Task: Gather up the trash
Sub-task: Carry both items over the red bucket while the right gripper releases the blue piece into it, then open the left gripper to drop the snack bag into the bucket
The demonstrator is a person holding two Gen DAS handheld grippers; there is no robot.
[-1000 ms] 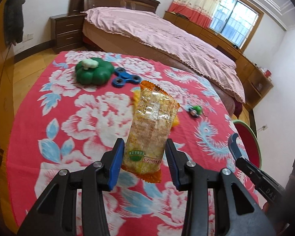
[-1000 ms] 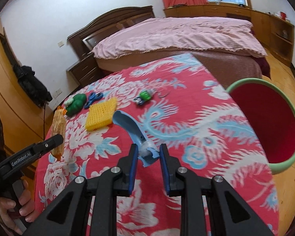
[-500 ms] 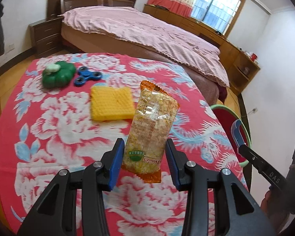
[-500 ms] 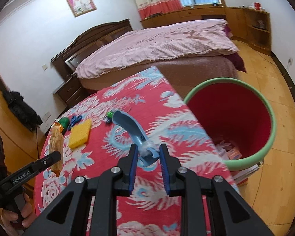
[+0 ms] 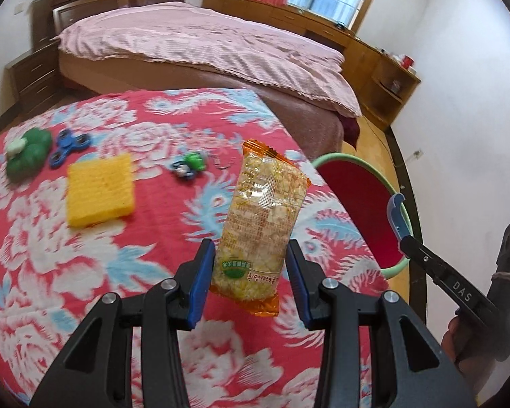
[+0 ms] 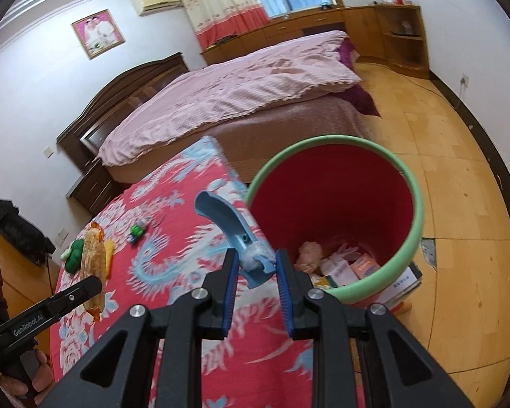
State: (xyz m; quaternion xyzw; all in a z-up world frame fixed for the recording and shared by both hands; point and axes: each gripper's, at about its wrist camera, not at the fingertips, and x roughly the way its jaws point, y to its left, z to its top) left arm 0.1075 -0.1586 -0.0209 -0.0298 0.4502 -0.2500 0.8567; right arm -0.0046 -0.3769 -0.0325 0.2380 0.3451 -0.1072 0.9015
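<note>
**A:** What is in your left gripper (image 5: 251, 273)?

**B:** Your left gripper's blue pads are partly apart and pressed against the lower end of a snack packet (image 5: 260, 227), which stands upright above the red flowered tablecloth (image 5: 146, 238). On the cloth to its left lie a green toy (image 5: 27, 153), a blue spinner (image 5: 68, 146), a yellow sponge (image 5: 100, 190) and a small green car (image 5: 190, 165).

**A:** And your right gripper (image 6: 255, 273)?

**B:** Its pads are nearly together, clamped on the base of a curved blue plastic piece (image 6: 234, 227). The piece sits by the table edge, just beside the green rim of the red bin (image 6: 414, 200), which has litter at the bottom.

**A:** What differs from a second ago?

**B:** Both grips are unchanged. Both hands have swung toward the bin, which now fills far more of the right view.
</note>
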